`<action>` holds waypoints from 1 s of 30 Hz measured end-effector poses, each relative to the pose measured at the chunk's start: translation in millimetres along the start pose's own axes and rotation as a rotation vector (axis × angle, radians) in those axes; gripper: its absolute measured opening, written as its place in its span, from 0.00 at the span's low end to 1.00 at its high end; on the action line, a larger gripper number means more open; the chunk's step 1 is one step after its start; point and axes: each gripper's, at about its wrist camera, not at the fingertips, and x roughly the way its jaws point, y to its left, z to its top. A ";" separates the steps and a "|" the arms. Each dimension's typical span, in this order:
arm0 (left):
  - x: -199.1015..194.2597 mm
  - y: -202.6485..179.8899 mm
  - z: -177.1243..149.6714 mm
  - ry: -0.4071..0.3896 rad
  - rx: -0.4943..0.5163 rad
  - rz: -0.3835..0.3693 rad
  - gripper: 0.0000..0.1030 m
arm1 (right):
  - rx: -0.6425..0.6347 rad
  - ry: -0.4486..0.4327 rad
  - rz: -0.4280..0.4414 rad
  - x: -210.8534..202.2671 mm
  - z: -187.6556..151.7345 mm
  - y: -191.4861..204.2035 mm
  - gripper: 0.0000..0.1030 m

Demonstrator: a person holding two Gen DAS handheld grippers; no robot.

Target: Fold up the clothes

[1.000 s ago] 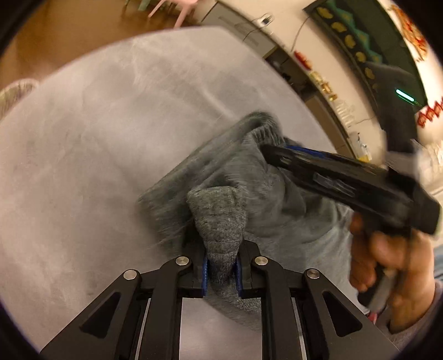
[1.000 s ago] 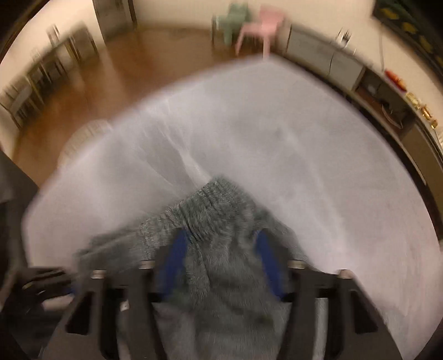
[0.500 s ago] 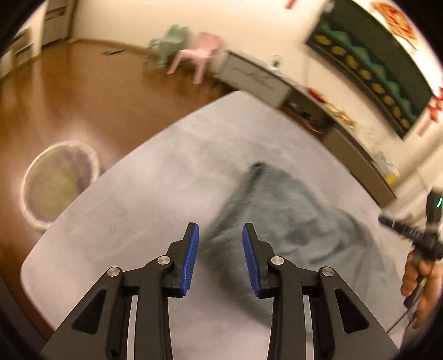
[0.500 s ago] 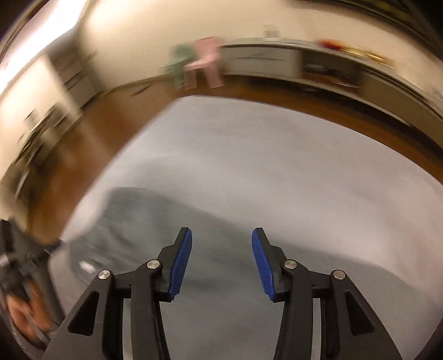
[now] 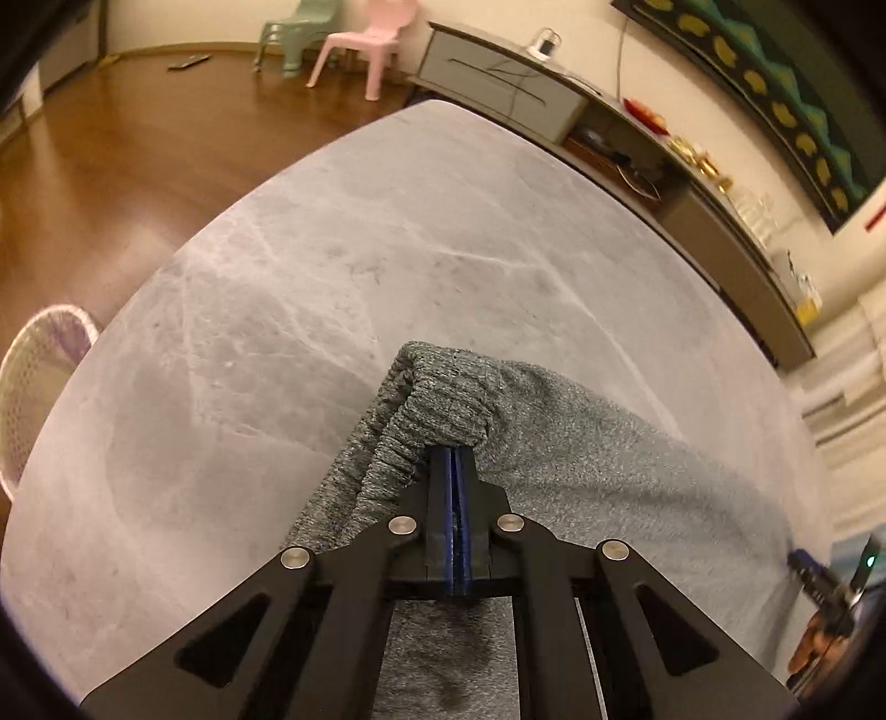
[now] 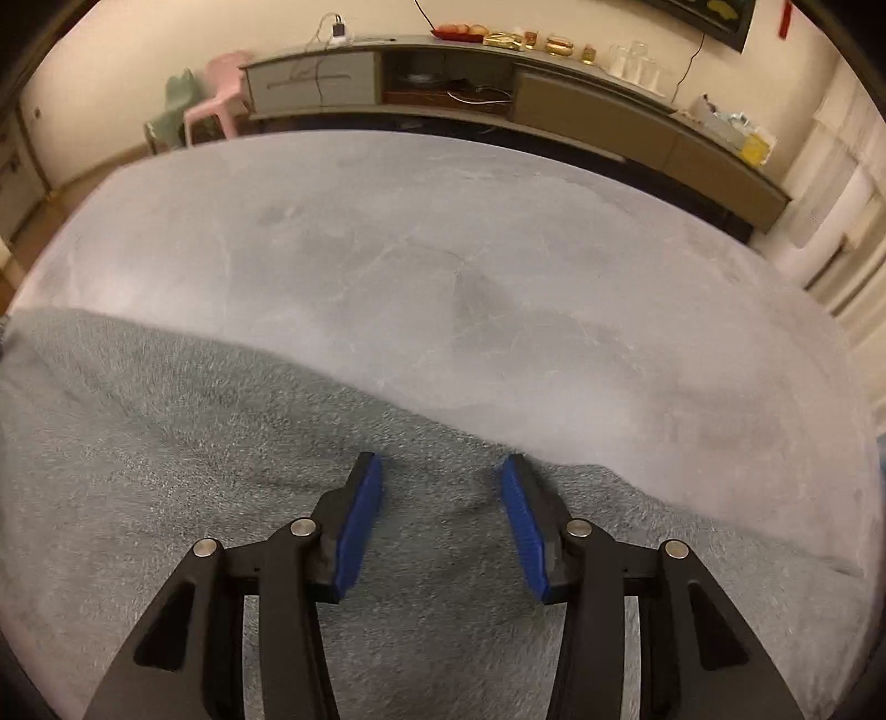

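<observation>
A grey knitted garment [image 5: 581, 443] lies on the grey marbled table [image 5: 332, 266]. Its ribbed elastic band [image 5: 443, 399] is bunched just ahead of my left gripper [image 5: 453, 459], whose blue pads are pressed together with the band's edge draped over their tips; whether cloth is pinched between them is hidden. In the right wrist view the same garment [image 6: 194, 443] spreads across the near half of the table [image 6: 498, 266]. My right gripper [image 6: 441, 476] is open, its blue pads [image 6: 362, 515] hovering over the cloth near its far edge, holding nothing.
A round wicker basket [image 5: 39, 376] stands on the wood floor left of the table. A long low cabinet [image 6: 554, 111] runs along the far wall, with a pink chair [image 5: 365, 44] and a green chair [image 5: 293, 27]. The other hand-held gripper [image 5: 825, 587] shows at far right.
Half a second ago both grippers were open and moving apart above the table. My left gripper has since shut at the ribbed band. My right gripper has come down over the cloth, still open.
</observation>
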 end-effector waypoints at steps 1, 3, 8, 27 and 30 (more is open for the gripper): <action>-4.6 -7.4 -3.5 -0.009 0.024 0.020 0.08 | -0.018 0.002 0.015 0.2 0.0 -1.1 0.45; -17.9 -25.8 -11.7 -0.039 0.080 0.034 0.15 | 0.000 -0.025 0.050 -16.8 -2.7 -11.1 0.45; -20.4 -35.3 -33.0 -0.008 0.169 0.042 0.17 | 0.137 -0.054 0.031 -61.0 -35.3 -76.3 0.47; -50.5 -15.7 -35.8 -0.111 0.125 0.171 0.14 | 0.332 -0.064 -0.129 -77.8 -96.3 -191.8 0.44; -66.6 -0.7 -58.4 -0.067 0.154 0.075 0.17 | 0.307 -0.120 -0.060 -112.0 -110.6 -174.2 0.44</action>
